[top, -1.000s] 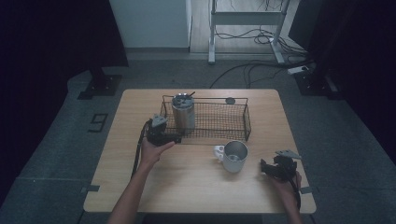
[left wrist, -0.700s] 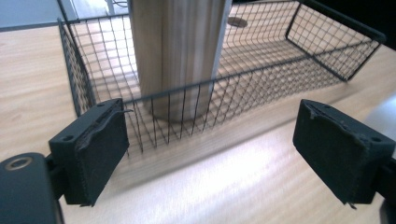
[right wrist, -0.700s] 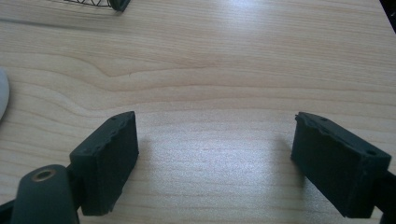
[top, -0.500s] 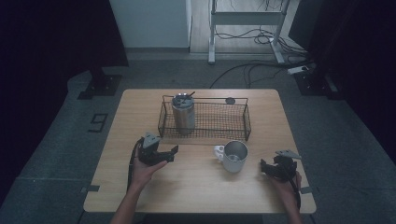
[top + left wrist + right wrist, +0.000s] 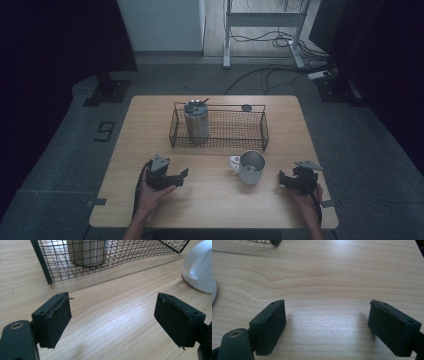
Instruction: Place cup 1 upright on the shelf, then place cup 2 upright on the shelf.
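A: What containers stand on the table (image 5: pixel 150 127)?

B: There are three. One wire basket (image 5: pixel 235 129) lies at the far middle, toward 12 o'clock from the person. One steel tumbler (image 5: pixel 196 121) stands upright inside the basket, in its left end. One mug (image 5: pixel 249 167) stands on the wood outside the basket, just in front of its right half, with the handle turned to 9 o'clock.

A: And what is in them?

B: The tumbler has a lid, and a thin dark stick comes out of the top. The mug looks empty from above. The basket holds the tumbler; the rest of its bottom is bare mesh. One small round dark thing (image 5: pixel 246 107) lies at the far rim of the basket; what it is cannot be told.

A: How do the grippers stand?

B: The left gripper (image 5: pixel 175 178) rests low over the table at 9 o'clock of the mug, jaws wide apart, holding nothing. The right gripper (image 5: pixel 286 180) is at 3 o'clock of the mug, near it, jaws also wide apart with bare wood between them.
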`<state>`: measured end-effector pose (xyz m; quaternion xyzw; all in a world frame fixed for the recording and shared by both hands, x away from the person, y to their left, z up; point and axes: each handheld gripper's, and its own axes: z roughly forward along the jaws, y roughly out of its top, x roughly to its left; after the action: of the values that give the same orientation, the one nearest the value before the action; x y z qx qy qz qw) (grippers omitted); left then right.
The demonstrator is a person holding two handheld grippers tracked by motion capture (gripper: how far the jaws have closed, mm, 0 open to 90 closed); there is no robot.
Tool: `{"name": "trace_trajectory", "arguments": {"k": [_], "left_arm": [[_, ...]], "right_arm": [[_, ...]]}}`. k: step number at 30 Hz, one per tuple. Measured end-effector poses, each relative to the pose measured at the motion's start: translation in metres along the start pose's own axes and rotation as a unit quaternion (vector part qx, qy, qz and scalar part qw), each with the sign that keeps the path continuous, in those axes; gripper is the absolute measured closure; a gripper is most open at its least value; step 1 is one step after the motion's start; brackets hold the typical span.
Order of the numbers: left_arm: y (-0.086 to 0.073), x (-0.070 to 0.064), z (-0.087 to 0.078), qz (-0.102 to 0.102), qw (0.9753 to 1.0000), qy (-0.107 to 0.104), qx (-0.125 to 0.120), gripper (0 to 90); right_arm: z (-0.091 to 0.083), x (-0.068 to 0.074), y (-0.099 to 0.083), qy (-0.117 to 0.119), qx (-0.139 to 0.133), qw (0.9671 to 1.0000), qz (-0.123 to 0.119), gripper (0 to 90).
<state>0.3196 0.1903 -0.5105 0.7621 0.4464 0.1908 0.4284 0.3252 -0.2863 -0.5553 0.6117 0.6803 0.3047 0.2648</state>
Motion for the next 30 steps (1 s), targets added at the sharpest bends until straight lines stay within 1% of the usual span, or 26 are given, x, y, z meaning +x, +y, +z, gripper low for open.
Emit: {"name": "trace_trajectory", "arguments": {"k": [5,7,11,15,18,24,28,30], "left_arm": [[-0.0029,0.0004,-0.0006,-0.006,1.0,-0.003,0.001,14.3],[-0.0045,0.0,-0.0009,-0.009,1.0,0.0,-0.003,14.4],[-0.0064,-0.0009,-0.0027,-0.013,0.9999,-0.004,-0.01,14.6],[-0.0075,-0.0014,-0.0037,-0.008,0.9998,-0.002,-0.016,15.6],[-0.008,-0.0012,-0.0041,-0.01,0.9998,0.005,-0.019,15.1],[-0.0096,-0.0021,-0.0025,-0.008,0.9999,0.001,-0.015,15.0],[-0.0099,-0.0034,-0.0014,-0.006,0.9999,-0.003,-0.014,14.9],[-0.0098,-0.0034,-0.001,-0.004,0.9999,-0.004,-0.013,14.8]], "right_arm": [[0.0,-0.0001,0.0,0.0,0.0,1.0,0.0,14.5],[0.0,-0.0001,0.0,0.0,0.0,1.0,0.0,14.6],[0.0002,-0.0001,0.0002,0.001,0.001,1.0,-0.001,13.7],[0.0007,0.0001,0.0006,0.002,0.001,1.0,-0.001,13.1],[0.0014,0.0004,0.0012,0.0,0.001,1.0,0.003,12.8],[0.0014,0.0016,0.0015,-0.003,0.001,1.0,0.005,13.4],[-0.0037,0.0013,0.0012,0.031,0.0,0.9994,0.013,14.0],[-0.0081,0.0026,0.0021,0.046,-0.01,0.9988,0.015,14.0]]}}
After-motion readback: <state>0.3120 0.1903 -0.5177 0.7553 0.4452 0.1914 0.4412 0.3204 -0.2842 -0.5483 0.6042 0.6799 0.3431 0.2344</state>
